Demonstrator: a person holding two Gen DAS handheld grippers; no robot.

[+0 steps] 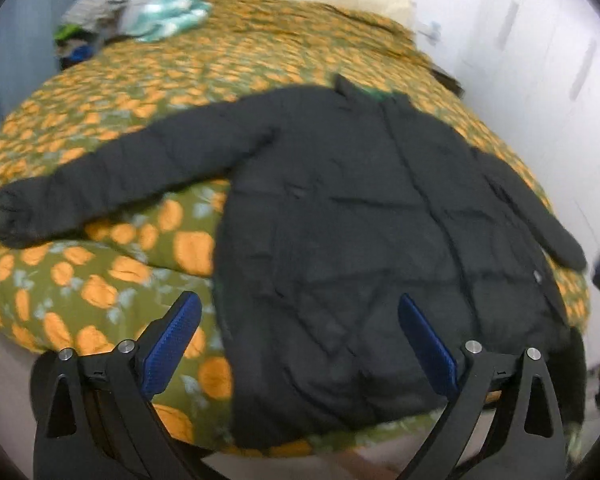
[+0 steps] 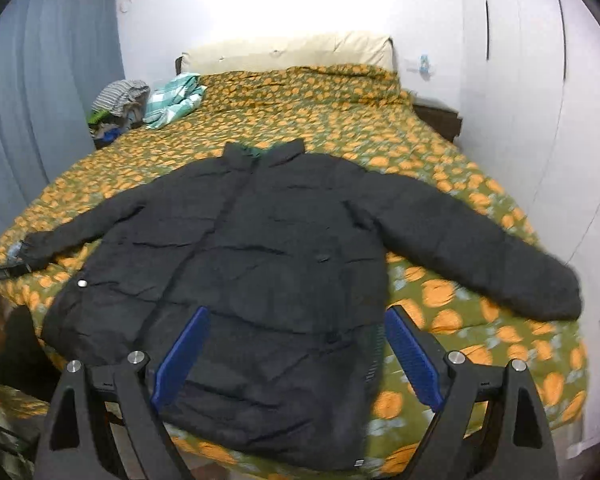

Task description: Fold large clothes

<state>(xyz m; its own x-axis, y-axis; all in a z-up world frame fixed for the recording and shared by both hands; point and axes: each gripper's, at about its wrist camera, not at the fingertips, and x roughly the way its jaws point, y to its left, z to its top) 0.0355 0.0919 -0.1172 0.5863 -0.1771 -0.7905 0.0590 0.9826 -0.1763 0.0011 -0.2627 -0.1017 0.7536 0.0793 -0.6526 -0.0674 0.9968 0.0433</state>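
Note:
A black puffer jacket point(image 1: 340, 220) lies flat, front up, on the bed with both sleeves spread out and its collar toward the headboard; it also shows in the right wrist view point(image 2: 268, 260). My left gripper point(image 1: 298, 320) is open and empty, held above the jacket's hem near its left side. My right gripper point(image 2: 296, 332) is open and empty, held above the hem near its right side. The left sleeve point(image 1: 100, 184) reaches out to the left and the right sleeve point(image 2: 480, 240) to the right.
The bed has a green quilt with orange pumpkins point(image 2: 340, 120). A pile of clothes point(image 2: 120, 96) and a teal checked cloth point(image 2: 176, 96) lie at its far left. A blue curtain point(image 2: 40, 100) hangs on the left; white wardrobe doors point(image 2: 540, 100) stand on the right.

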